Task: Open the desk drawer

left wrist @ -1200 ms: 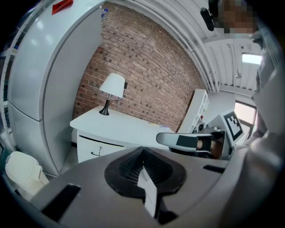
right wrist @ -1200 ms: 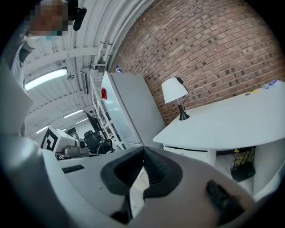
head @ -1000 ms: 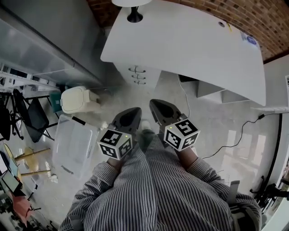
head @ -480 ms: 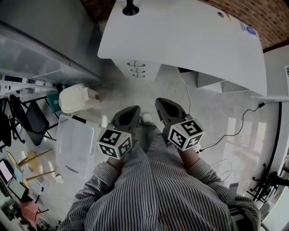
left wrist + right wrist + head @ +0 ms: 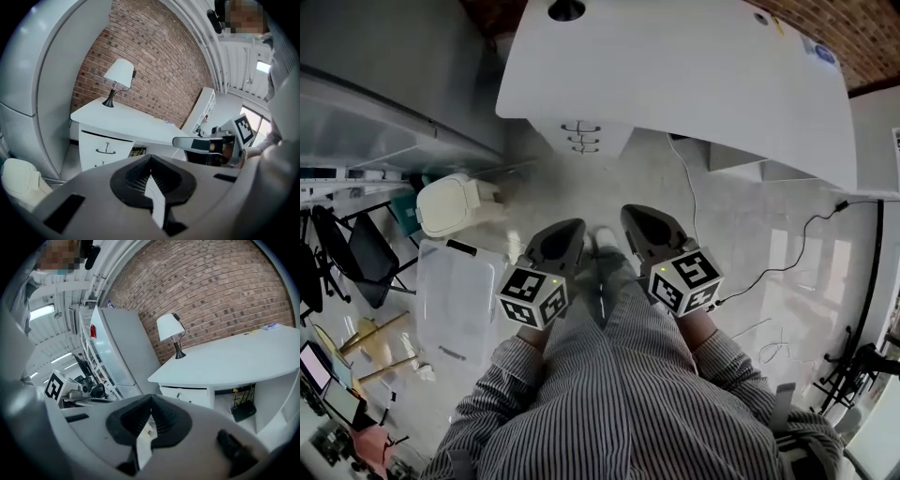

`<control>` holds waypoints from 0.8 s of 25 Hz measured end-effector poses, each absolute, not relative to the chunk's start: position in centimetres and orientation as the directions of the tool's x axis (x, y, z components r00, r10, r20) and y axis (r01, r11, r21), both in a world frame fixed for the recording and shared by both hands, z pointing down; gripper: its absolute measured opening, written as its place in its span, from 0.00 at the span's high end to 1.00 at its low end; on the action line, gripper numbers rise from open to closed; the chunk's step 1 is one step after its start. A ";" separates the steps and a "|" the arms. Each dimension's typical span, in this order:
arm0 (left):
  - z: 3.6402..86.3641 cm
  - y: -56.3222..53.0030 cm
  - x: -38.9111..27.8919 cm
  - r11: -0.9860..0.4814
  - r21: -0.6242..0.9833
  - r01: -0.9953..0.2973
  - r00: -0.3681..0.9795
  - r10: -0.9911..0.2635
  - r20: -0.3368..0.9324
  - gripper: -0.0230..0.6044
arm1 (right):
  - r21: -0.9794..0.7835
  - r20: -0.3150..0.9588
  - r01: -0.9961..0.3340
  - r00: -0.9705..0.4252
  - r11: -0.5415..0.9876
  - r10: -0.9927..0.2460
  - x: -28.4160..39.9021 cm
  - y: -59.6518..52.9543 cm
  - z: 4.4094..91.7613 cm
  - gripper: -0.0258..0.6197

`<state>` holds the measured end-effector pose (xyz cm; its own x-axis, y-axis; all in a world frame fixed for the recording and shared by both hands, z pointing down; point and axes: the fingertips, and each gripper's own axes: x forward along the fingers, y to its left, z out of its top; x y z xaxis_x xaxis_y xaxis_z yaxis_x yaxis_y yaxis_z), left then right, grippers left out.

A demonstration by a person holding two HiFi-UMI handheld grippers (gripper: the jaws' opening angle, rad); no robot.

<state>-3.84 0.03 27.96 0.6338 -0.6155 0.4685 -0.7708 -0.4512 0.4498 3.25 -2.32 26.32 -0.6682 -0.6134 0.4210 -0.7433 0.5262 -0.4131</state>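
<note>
I hold both tools low in front of me, side by side above my striped-sleeved forearms. The left gripper (image 5: 569, 228) has its jaws pressed together with nothing between them, and the left gripper view shows the same (image 5: 150, 165). The right gripper (image 5: 635, 215) is also closed and empty, its dark ribbed pads meeting in its own view (image 5: 150, 405).

The white desk with a curved top (image 5: 675, 75) stands ahead of me against the red brick wall (image 5: 154, 61). The stack of white desk drawers with dark metal handles (image 5: 581, 139) sits under the desk's left end, and both grippers are well apart from it. In the left gripper view the top drawer front (image 5: 105, 146) faces me, and its handle looks untouched.

A lamp with a white shade and a black base (image 5: 119, 77) stands on the desk's left corner. On the floor to my left lie a cream-coloured lidded bin (image 5: 455, 204) and a clear plastic storage box (image 5: 455, 300).
</note>
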 end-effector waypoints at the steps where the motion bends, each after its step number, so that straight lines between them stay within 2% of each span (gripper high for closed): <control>1: 28.3 -0.2 -4.1 -0.442 0.456 -0.773 0.631 -0.617 0.470 0.94 | -0.419 0.421 -0.740 -0.672 0.527 -0.609 3.0 -2.6 26.6 0.93; 13: 31.9 -3.9 -5.2 -0.419 0.542 -0.729 0.666 -0.615 0.422 0.94 | -0.444 0.477 -0.744 -0.668 0.499 -0.571 2.2 -5.1 31.4 0.93; 20: 35.4 -5.6 -4.8 -0.421 0.540 -0.729 0.674 -0.581 0.457 0.94 | -0.457 0.519 -0.742 -0.670 0.490 -0.531 1.4 -5.9 35.1 0.93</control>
